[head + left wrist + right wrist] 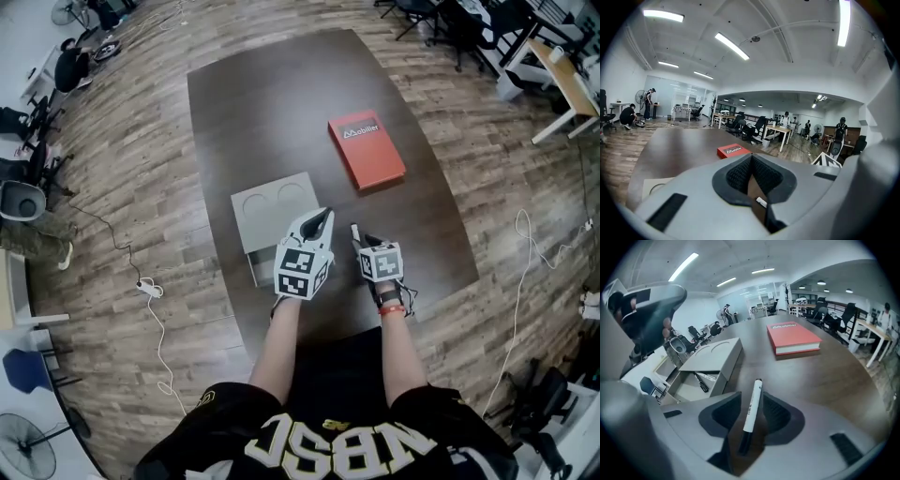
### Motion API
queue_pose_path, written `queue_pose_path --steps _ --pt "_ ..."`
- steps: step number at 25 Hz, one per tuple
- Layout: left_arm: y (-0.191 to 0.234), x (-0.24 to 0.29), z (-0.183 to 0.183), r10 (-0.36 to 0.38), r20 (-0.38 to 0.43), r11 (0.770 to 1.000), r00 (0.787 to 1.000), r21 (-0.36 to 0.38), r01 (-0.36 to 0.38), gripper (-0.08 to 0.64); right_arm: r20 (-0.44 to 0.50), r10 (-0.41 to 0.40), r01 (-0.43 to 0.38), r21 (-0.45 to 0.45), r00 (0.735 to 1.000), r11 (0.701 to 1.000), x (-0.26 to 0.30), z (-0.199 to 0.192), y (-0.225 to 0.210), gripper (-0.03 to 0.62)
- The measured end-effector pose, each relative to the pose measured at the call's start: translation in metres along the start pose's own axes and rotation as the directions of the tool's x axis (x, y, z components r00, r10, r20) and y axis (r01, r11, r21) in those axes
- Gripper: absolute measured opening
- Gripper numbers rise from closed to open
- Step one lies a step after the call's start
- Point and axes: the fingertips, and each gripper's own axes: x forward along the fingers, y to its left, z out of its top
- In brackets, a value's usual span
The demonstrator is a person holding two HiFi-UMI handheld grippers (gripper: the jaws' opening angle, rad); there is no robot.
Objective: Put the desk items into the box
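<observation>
Our right gripper (752, 389) has its jaws open around the marker (751, 411), which lies on the worktop (820, 376) near the box (710, 355). Our left gripper (325, 216) has its jaws closed and empty. Risk: if we close off-centre, the marker may roll away.

Smooth wood desk (281, 112), matt grey box (267, 223)

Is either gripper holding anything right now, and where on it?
Nothing is gripped: a marker lies between the right gripper's open jaws; left gripper empty.
</observation>
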Motion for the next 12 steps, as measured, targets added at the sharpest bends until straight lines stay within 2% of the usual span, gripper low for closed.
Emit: queue_pose_path --steps 6,12 --pt "0.005 0.001 -0.004 0.006 -0.006 1.000 1.000 -0.010 -0.006 0.009 -0.020 -0.020 0.019 -0.017 1.000 1.000 0.012 -0.006 0.002 0.158" --pt "0.011 0.000 -0.004 0.014 -0.012 1.000 1.000 -0.013 -0.014 0.008 -0.038 -0.061 0.061 -0.021 0.997 0.998 0.023 -0.006 -0.002 0.138"
